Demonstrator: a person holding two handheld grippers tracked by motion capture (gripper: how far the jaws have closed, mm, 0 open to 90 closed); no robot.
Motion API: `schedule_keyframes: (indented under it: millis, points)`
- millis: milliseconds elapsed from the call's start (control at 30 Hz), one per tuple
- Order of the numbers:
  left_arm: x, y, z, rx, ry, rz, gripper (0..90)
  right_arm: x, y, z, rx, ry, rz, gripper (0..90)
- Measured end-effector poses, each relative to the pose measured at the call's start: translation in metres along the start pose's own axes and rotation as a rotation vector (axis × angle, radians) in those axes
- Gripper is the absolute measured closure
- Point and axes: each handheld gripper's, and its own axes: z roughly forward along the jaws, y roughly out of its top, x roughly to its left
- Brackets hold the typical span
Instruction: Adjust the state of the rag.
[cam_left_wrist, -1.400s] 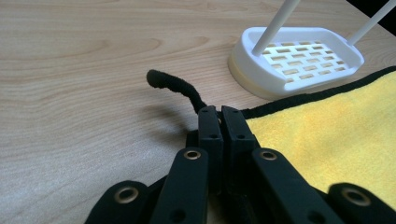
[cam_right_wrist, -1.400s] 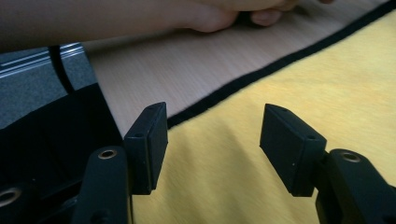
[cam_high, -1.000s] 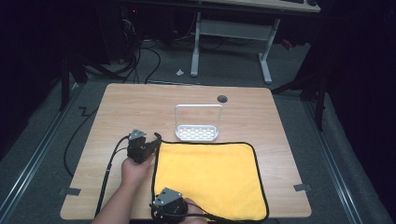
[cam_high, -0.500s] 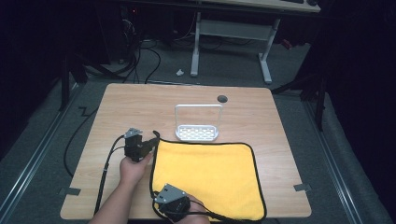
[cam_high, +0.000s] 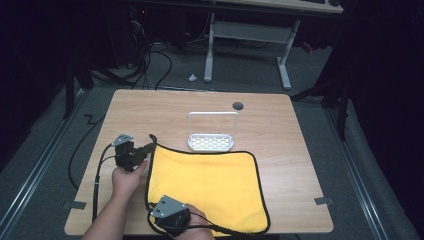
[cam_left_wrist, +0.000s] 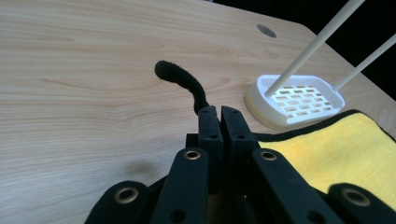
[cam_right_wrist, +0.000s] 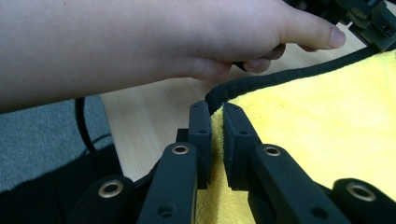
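A yellow cloth (cam_high: 207, 182) with black edging lies flat on the near half of the wooden table (cam_high: 280, 130). My left gripper (cam_high: 148, 148) is shut on the cloth's far-left corner. In the left gripper view the black edging (cam_left_wrist: 180, 77) curls up beyond the shut left gripper (cam_left_wrist: 219, 114). My right gripper (cam_high: 155, 204) is shut on the near-left corner at the table's front edge. The right gripper view shows yellow cloth (cam_right_wrist: 317, 121) pinched inside the right gripper (cam_right_wrist: 215, 112), with the left hand (cam_right_wrist: 163, 42) just beyond.
A white slotted dish with a tall wire handle (cam_high: 211, 142) stands just past the cloth's far edge, seen close in the left gripper view as the dish (cam_left_wrist: 299, 98). A round hole (cam_high: 238, 105) sits near the table's far edge. A black cable (cam_high: 97, 175) trails along the left side.
Both grippers have shifted a little to the left, and the cloth has slid left with them. The white dish has not moved.
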Motion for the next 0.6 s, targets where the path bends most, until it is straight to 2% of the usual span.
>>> schedule_keyframes:
  millis: [367, 467, 600]
  points:
    - [0.022, 0.014, -0.045, -0.041, 0.053, -0.015, 87.8, 0.02, 0.035, 0.015, -0.068, 0.043, -0.047, 83.7]
    - [0.018, 0.018, -0.048, -0.042, 0.051, 0.002, 87.8, 0.022, 0.037, 0.013, -0.071, 0.039, -0.052, 83.7]
    - [-0.001, 0.02, -0.034, -0.042, 0.027, 0.03, 87.8, 0.018, 0.029, 0.001, -0.07, 0.008, -0.052, 83.7]
